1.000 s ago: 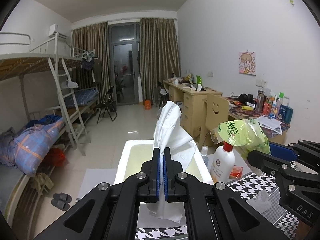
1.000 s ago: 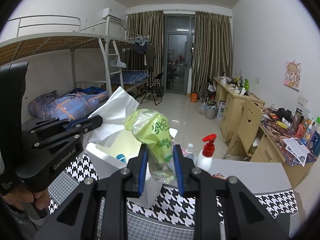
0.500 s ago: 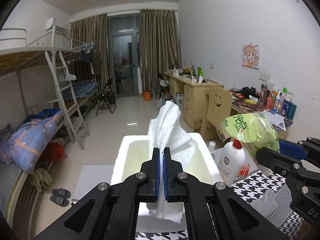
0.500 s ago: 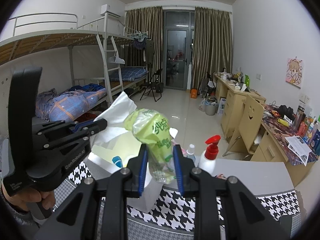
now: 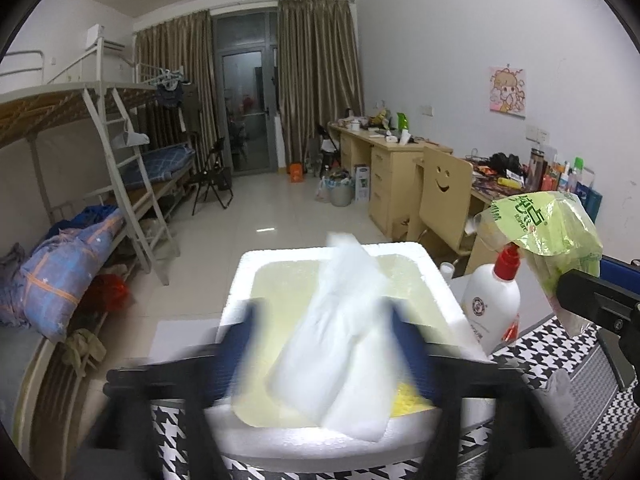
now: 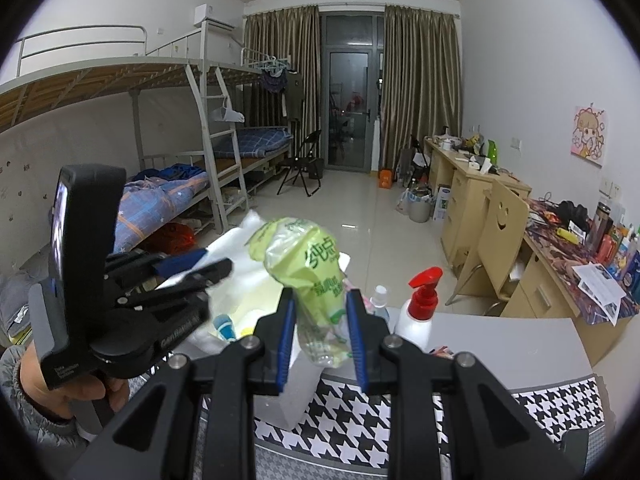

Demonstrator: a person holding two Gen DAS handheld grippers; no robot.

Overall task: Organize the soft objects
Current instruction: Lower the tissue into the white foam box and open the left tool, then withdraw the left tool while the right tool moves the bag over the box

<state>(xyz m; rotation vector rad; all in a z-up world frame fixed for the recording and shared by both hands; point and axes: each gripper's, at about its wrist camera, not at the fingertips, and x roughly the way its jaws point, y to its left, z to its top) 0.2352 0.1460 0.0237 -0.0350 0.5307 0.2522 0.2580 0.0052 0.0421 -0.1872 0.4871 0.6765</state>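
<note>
My left gripper point(image 5: 324, 344) is open, its blue pads blurred and wide apart over the white foam box point(image 5: 444, 292). The white soft bag point(image 5: 332, 344) lies loose between the jaws, dropping into the box. My right gripper point(image 6: 322, 332) is shut on a green plastic packet point(image 6: 308, 264) and holds it up above the table; the packet also shows at the right of the left wrist view point(image 5: 548, 228). The left gripper also shows in the right wrist view point(image 6: 188, 276), beside the box.
A white pump bottle with a red top point(image 5: 494, 300) point(image 6: 420, 308) stands right of the box. The table carries a houndstooth cloth point(image 6: 520, 412). A small clear bottle point(image 6: 378, 300) stands behind. Bunk beds are on the left, desks and a chair on the right.
My left gripper has opened and let go of the white bag, which has tipped down into the foam box. My right gripper still holds the green packet.
</note>
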